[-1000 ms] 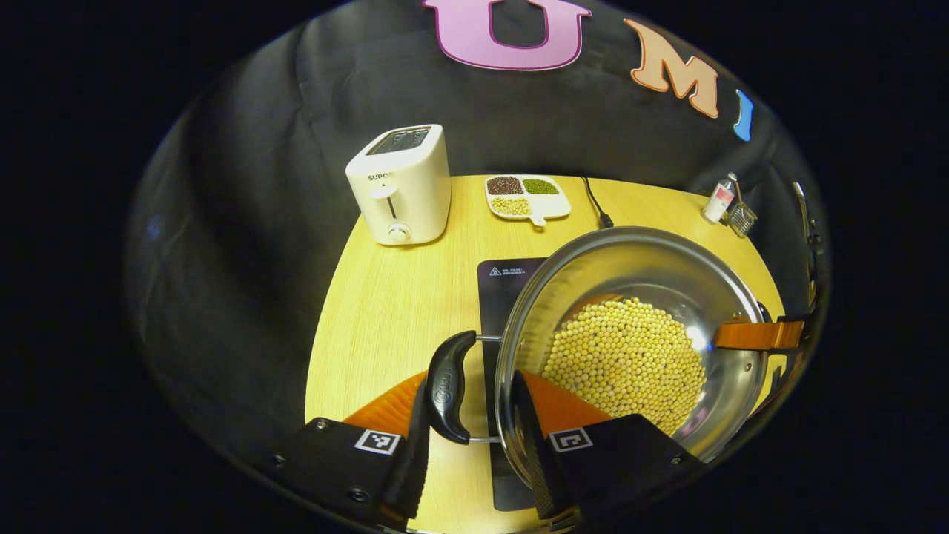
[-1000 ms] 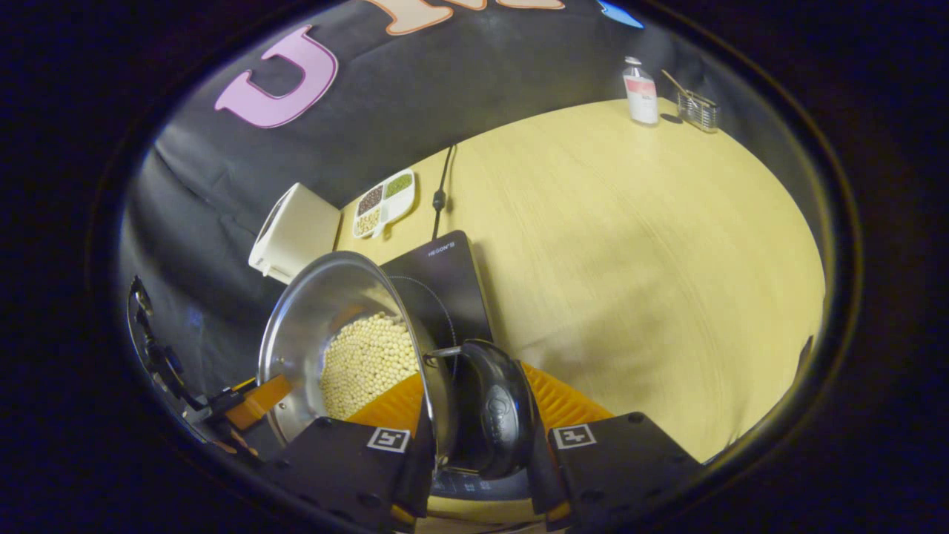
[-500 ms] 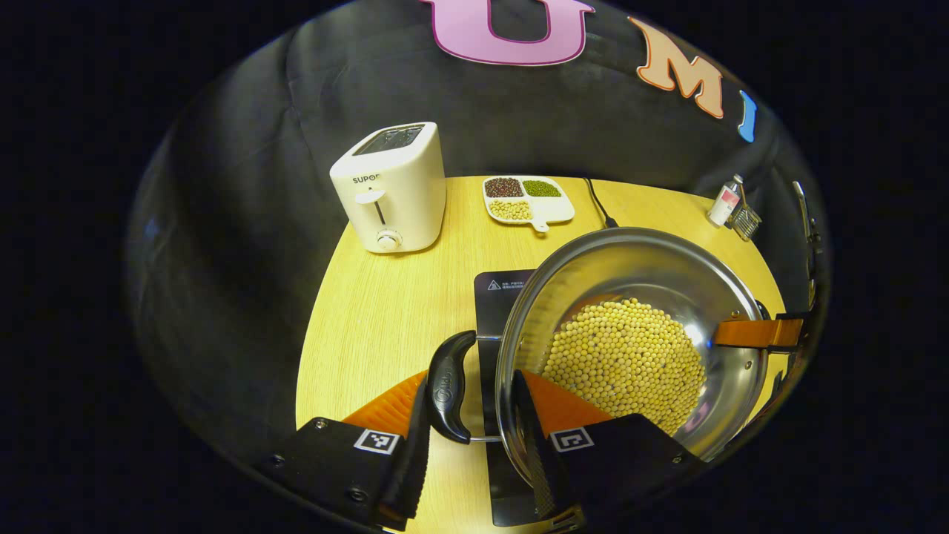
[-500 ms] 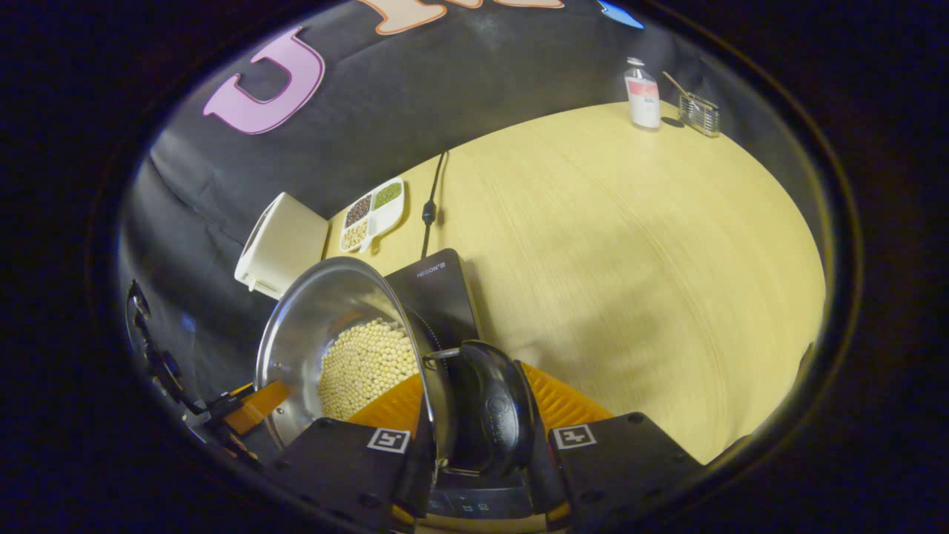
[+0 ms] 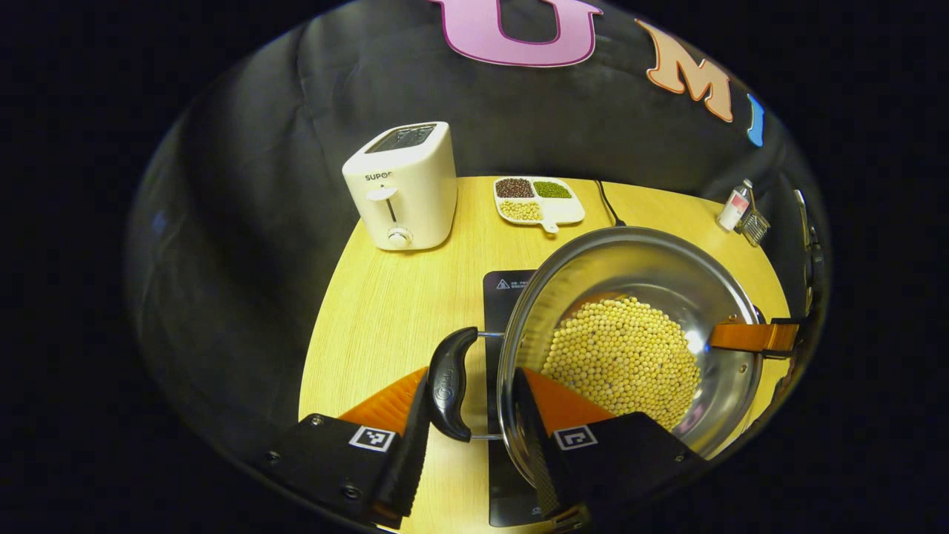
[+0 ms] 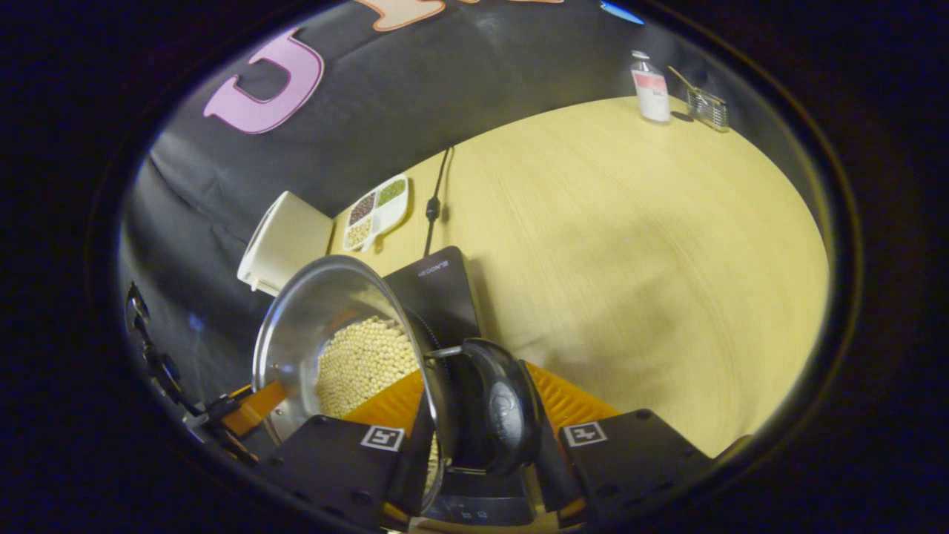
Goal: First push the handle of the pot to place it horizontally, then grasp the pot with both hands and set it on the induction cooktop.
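A steel pot (image 5: pixel 630 256) holding yellow beans (image 5: pixel 623 356) hangs over the black induction cooktop (image 5: pixel 504 293); I cannot tell whether they touch. My left gripper (image 5: pixel 472 386) is shut on the pot's black left handle (image 5: pixel 447 386), one finger outside it and one inside the rim. In the right gripper view my right gripper (image 6: pixel 478 378) is shut the same way on the other black handle (image 6: pixel 498 408) of the pot (image 6: pixel 311 304), with the cooktop (image 6: pixel 437 285) beyond. Each gripper also shows at the pot's far side: right gripper (image 5: pixel 752 335), left gripper (image 6: pixel 245 408).
On the wooden table (image 6: pixel 630 222) stand a white toaster (image 5: pixel 400 185), a divided dish of beans (image 5: pixel 537 200) and the cooktop's cord (image 5: pixel 608 208) at the back. A small bottle (image 6: pixel 651 78) and a wire basket (image 6: pixel 708 107) sit at the far right corner.
Both grippers stay shut on the handles. The pot has drifted slightly with them, and the cooktop's front edge now shows under the right handle.
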Motion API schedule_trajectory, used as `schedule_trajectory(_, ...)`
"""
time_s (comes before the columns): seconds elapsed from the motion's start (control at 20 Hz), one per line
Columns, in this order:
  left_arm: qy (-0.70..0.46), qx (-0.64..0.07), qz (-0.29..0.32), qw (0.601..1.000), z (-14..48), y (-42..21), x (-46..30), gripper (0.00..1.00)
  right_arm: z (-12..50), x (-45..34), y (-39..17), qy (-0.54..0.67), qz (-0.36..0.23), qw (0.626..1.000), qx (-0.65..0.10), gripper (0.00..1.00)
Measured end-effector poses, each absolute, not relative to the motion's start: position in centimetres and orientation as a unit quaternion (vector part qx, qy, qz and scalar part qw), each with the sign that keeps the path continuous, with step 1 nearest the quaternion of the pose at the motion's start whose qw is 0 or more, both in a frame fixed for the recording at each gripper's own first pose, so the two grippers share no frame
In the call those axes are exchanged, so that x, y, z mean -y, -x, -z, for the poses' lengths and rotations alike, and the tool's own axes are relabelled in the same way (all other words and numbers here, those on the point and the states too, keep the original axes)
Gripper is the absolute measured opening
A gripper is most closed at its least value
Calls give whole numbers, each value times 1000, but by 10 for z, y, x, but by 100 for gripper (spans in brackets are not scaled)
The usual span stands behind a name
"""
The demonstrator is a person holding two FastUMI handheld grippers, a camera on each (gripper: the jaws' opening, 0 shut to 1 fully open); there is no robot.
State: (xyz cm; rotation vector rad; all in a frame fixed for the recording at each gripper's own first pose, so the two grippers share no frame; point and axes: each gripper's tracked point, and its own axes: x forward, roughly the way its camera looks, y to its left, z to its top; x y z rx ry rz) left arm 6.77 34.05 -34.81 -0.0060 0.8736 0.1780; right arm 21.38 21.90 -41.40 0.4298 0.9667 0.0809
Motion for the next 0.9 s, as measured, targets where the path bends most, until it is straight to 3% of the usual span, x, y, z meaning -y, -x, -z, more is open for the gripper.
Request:
schedule_trajectory(0.1, 2, -422, -90, 902, 347, -64, -340, 66, 406, -224, -218, -225, -50, 860, -456, 60)
schedule_trajectory(0.25, -8, -415, -105, 904, 341, -61, -346, 71, 393, -212, -221, -228, -50, 867, -440, 75)
schedule_trajectory(0.3, -9, -411, -110, 905, 336, -61, -346, 76, 388, -209, -220, -230, -54, 868, -436, 83)
schedule_trajectory(0.45, 4, -384, -126, 915, 321, -62, -341, 89, 365, -193, -223, -224, -60, 887, -400, 90)
schedule_trajectory(0.5, 10, -372, -130, 919, 318, -65, -336, 100, 357, -188, -221, -220, -60, 894, -386, 100)
schedule_trajectory(0.55, 13, -365, -133, 921, 313, -64, -333, 98, 348, -181, -218, -215, -58, 900, -374, 91)
schedule_trajectory(0.75, 14, -344, -138, 929, 292, -63, -312, 97, 304, -151, -211, -215, -46, 921, -321, 92)
schedule_trajectory(0.8, 14, -336, -139, 931, 284, -63, -305, 97, 293, -145, -207, -212, -50, 925, -312, 100)
schedule_trajectory(0.85, 15, -328, -138, 935, 277, -63, -296, 97, 283, -136, -202, -205, -53, 929, -303, 92)
schedule_trajectory(0.9, 16, -321, -136, 937, 270, -60, -287, 97, 271, -127, -198, -195, -57, 935, -292, 100)
